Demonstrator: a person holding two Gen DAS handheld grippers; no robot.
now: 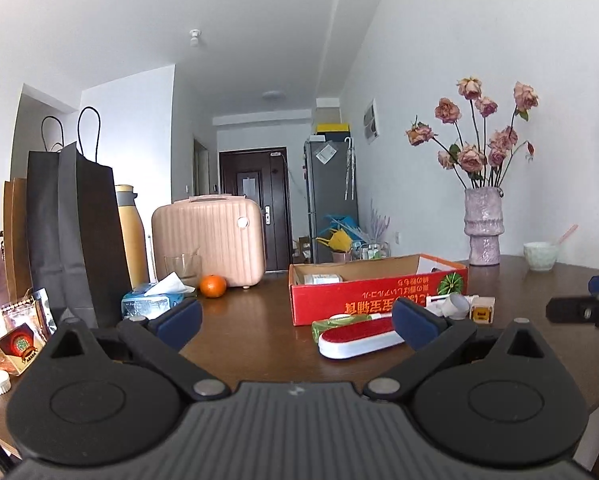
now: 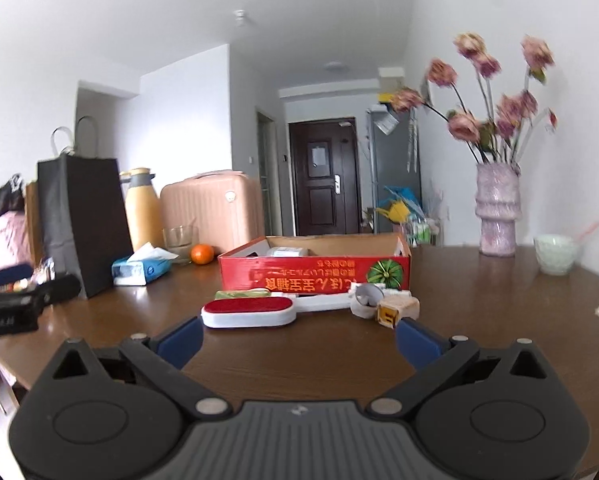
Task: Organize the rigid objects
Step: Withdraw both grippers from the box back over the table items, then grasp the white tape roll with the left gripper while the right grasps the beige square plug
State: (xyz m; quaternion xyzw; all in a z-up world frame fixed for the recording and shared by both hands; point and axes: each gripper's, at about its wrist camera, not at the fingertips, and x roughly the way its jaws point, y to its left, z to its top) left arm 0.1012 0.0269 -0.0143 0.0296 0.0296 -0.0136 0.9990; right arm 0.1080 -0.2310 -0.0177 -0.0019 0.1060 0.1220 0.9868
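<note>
a: where from the jaws?

b: lint brush (image 2: pixel 248 311) dead ahead at 12 o'clock of right gripper (image 2: pixel 297 342), long axis lying 9 to 3, handle toward 3. probably nearer the right; from left gripper (image 1: pixel 297 322) sits at 1 o'clock.

a: jaws?

b: both spread wide, holding nothing.

a: around, big to small?

b: brown table (image 2: pixel 479 320) underneath. red cardboard box (image 2: pixel 315 276) just behind at 12, open on top, likely the destination. white roll (image 2: pixel 365 300) and small yellow-faced box (image 2: pixel 397 310) at 1 o'clock, beside the handle end. green packet (image 1: pixel 325 325) touching the brush head.

a: in the way?

b: nothing between jaws and brush; crowding only at the handle end.
</note>
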